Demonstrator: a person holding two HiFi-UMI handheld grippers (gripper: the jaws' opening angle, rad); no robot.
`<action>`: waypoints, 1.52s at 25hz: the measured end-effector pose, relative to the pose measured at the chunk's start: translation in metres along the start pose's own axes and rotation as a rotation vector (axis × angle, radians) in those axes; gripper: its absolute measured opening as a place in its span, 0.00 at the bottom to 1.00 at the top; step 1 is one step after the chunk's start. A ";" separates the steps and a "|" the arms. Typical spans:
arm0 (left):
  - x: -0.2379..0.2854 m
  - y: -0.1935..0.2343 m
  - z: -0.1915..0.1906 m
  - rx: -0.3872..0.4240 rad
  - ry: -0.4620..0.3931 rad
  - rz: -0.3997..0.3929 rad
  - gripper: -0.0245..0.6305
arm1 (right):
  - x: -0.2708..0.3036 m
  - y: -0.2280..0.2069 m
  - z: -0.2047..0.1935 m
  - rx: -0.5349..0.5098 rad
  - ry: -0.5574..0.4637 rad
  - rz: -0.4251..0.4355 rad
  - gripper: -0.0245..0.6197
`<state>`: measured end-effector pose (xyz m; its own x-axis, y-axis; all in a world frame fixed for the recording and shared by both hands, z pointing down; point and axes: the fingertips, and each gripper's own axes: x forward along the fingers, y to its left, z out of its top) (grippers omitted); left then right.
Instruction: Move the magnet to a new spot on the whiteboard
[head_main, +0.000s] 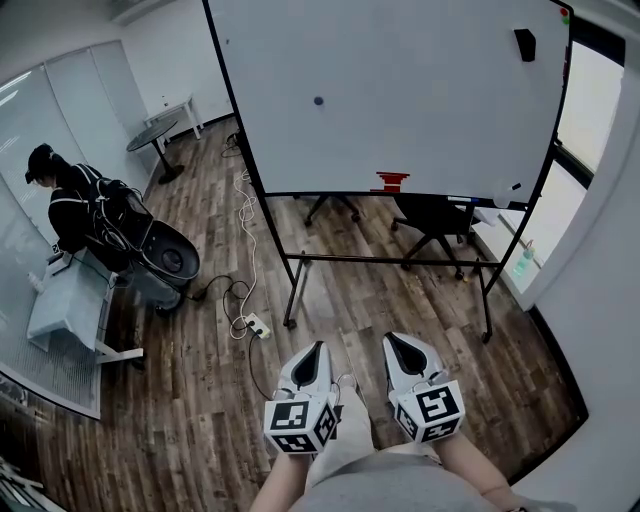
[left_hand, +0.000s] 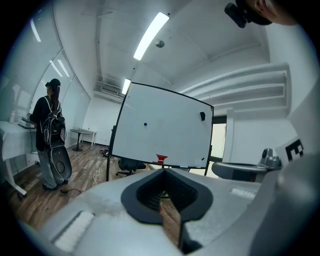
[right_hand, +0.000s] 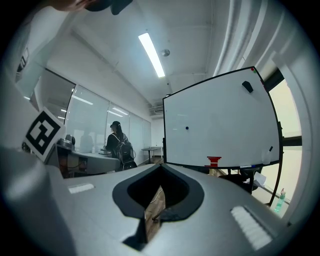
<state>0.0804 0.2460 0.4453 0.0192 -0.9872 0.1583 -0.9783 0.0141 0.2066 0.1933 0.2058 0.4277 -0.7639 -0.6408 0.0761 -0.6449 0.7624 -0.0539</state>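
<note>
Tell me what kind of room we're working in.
Most likely an office or meeting room: a large whiteboard on a rolling stand, a black office chair behind it, and glass partition walls along the left side, over wood-look flooring.

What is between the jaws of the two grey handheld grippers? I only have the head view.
Observer: In the left gripper view, the jaws of the grey left gripper are together, with nothing between them.
Operator: And the right one?
Observer: In the right gripper view, the jaws of the grey right gripper are together too, and empty.
Operator: What is overhead?
Observer: A long, lit white strip light on the ceiling.
</note>
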 end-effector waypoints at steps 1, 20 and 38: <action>0.005 0.001 0.000 -0.001 0.001 -0.002 0.04 | 0.003 -0.003 -0.001 -0.002 0.004 -0.004 0.04; 0.147 0.051 0.030 0.029 0.022 -0.043 0.04 | 0.127 -0.079 0.005 -0.005 0.027 -0.056 0.04; 0.318 0.144 0.106 0.028 -0.014 -0.026 0.04 | 0.306 -0.145 0.052 -0.056 0.009 -0.045 0.04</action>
<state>-0.0766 -0.0828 0.4227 0.0416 -0.9894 0.1394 -0.9830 -0.0155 0.1831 0.0522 -0.1054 0.4072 -0.7341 -0.6736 0.0857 -0.6757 0.7371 0.0053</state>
